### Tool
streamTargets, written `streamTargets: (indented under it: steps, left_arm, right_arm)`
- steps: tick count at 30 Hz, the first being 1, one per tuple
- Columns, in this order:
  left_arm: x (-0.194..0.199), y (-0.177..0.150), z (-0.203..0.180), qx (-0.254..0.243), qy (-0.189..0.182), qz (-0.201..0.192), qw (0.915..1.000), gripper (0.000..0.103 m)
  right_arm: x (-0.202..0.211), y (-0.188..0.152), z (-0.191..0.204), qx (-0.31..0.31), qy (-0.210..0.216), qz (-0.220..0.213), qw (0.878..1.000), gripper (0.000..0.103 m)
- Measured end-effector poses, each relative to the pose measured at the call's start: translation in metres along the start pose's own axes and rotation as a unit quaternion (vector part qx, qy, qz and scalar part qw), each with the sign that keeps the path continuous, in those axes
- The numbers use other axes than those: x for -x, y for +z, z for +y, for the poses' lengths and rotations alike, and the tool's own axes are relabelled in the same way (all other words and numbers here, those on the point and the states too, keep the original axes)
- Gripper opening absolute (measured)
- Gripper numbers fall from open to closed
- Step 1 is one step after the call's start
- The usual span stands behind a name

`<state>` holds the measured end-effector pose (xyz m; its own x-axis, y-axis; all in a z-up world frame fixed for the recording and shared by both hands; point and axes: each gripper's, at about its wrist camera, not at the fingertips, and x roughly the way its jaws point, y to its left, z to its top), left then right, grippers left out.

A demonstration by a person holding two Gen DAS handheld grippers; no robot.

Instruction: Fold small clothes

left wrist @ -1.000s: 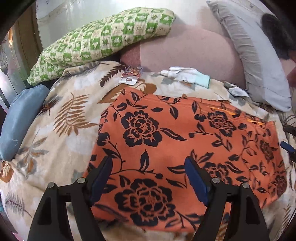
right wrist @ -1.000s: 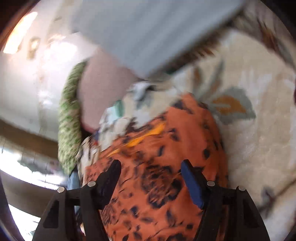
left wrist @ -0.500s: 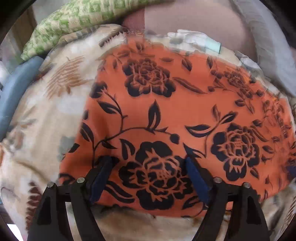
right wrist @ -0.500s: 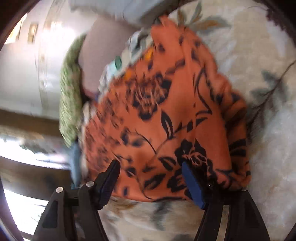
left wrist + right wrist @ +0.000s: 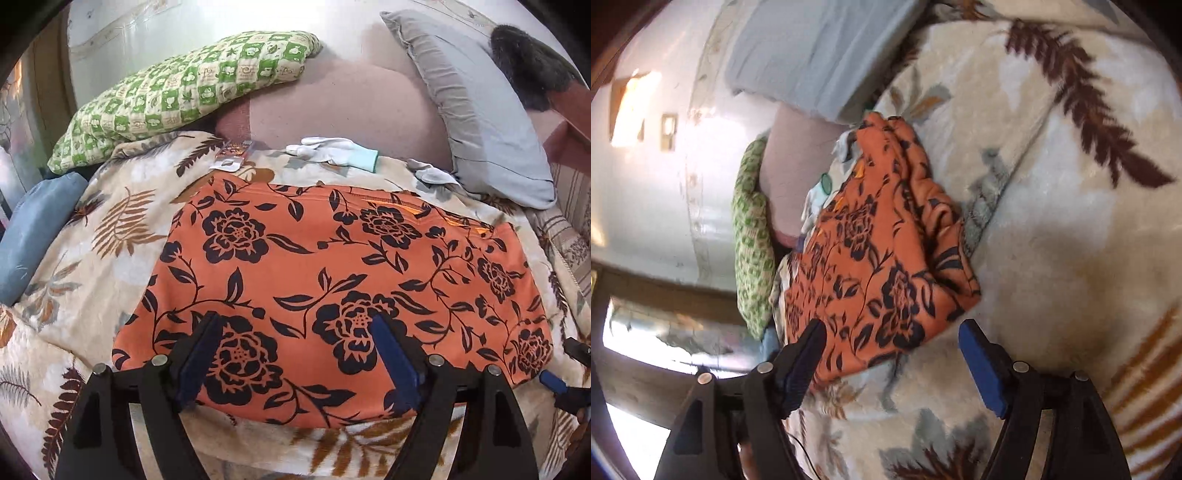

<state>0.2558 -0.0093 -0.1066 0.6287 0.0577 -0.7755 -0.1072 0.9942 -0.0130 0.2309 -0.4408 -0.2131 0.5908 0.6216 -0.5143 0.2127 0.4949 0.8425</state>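
I see the orange floral garment lying flat and folded into a broad rounded rectangle on the plush leaf-print blanket; its matte cloth carries black rose motifs. My left gripper hovers above its near edge, blue-padded fingers apart, nothing between them. At 4 o'clock in that view the right gripper shows; its jaws have just been opening and stand apart beside the bunched, wrinkled corner of the garment, unclamped. At 11 o'clock rests a quilted green checked pillow; at 12 o'clock, white gloves.
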Motion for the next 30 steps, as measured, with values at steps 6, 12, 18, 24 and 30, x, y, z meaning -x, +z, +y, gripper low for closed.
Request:
streamTargets:
  steps: [6, 12, 18, 24, 30]
  left_arm:
    - [-0.018, -0.006, 0.000, -0.001, 0.012, 0.010, 0.9999, 0.084]
    - [-0.064, -0.021, -0.013, -0.059, 0.065, 0.080, 0.9928, 0.087]
    - [-0.015, -0.004, 0.020, 0.000, 0.008, 0.008, 0.9999, 0.087]
    - [0.000, -0.011, 0.122, 0.158, 0.013, 0.021, 0.9871, 0.087]
    - [-0.022, -0.036, 0.194, 0.330, -0.032, 0.069, 0.9408, 0.081]
  right_arm:
    - [-0.012, 0.001, -0.005, -0.039, -0.008, 0.004, 0.999, 0.078]
    - [-0.034, 0.001, 0.013, -0.034, -0.060, 0.030, 0.997, 0.078]
    - [-0.038, 0.007, 0.027, -0.035, -0.061, -0.010, 0.997, 0.078]
    - [-0.043, 0.003, 0.018, -0.057, -0.047, -0.026, 0.997, 0.078]
    - [-0.045, 0.003, 0.019, -0.052, -0.044, -0.040, 0.997, 0.077]
